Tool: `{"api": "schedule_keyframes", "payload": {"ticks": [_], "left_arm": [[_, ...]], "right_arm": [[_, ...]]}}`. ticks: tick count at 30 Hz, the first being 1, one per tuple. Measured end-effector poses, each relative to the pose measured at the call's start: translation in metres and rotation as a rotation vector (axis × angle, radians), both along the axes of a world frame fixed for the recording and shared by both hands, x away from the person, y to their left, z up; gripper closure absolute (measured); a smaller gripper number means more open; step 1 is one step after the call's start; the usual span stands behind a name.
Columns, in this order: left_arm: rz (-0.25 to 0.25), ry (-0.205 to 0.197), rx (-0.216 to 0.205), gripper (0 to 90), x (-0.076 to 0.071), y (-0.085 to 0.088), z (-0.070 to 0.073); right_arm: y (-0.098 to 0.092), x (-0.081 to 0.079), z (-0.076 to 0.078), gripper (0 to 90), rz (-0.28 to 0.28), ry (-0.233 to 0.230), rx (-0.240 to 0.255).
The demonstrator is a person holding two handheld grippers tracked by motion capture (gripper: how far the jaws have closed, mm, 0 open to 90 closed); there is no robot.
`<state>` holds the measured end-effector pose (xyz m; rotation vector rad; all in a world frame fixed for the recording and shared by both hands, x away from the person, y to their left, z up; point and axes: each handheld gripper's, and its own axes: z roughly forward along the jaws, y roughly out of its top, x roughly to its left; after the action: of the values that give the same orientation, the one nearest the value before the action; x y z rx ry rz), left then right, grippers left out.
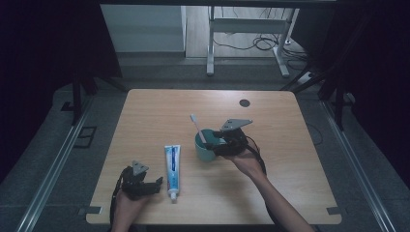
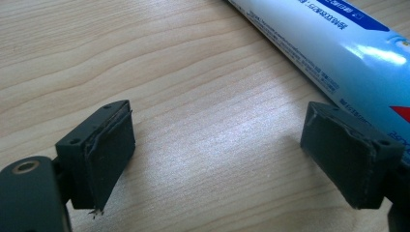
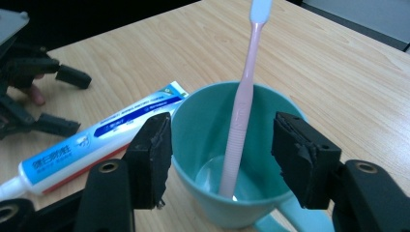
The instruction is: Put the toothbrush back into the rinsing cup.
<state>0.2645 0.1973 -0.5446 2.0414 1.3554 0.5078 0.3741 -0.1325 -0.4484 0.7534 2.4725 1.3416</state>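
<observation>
1. Where the wooden counter [image 1: 290, 159] holds the things, a teal cup [image 1: 205, 146] stands near its middle with a pink toothbrush [image 1: 198, 128] leaning in it, head up.
2. The right tool [image 1: 223, 145] sits just right of the cup, held by the right hand [image 1: 245, 162]. In the right gripper view its jaws stand wide apart, one on each side of the cup [image 3: 227, 159]; I cannot tell if they touch its wall. They grip nothing.
3. The toothbrush [image 3: 239, 116] rests its handle on the cup's floor.
4. A blue and white toothpaste tube [image 1: 172, 166] lies flat left of the cup, cap toward the near edge.
5. The left tool [image 1: 157, 186] rests at the near left, just left of the tube, held by the left hand [image 1: 128, 203]. Its jaws are wide open and empty, low over bare wood, with the tube [image 2: 329, 48] beside the right jaw.
</observation>
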Motion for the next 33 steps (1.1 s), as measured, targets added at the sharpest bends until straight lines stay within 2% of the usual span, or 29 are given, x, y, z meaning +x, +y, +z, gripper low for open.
{"api": "schedule_keyframes", "payload": {"ticks": [7, 15, 25, 33], "left_arm": [[0.005, 0.001, 0.002, 11.6, 0.000, 0.000, 0.000], [0.013, -0.001, -0.001, 11.8, -0.001, 0.000, 0.000], [0.020, -0.003, -0.006, 11.7, 0.000, -0.001, 0.000], [0.017, -0.002, -0.005, 11.7, 0.000, -0.001, 0.000]], "right_arm": [[-0.009, -0.011, 0.005, 33.1, 0.015, -0.025, -0.012], [-0.023, -0.019, 0.008, 28.9, 0.008, -0.036, -0.024], [-0.044, -0.028, 0.005, 26.9, -0.002, -0.032, -0.026], [-0.059, -0.038, -0.002, 22.5, -0.005, -0.033, -0.049]]}}
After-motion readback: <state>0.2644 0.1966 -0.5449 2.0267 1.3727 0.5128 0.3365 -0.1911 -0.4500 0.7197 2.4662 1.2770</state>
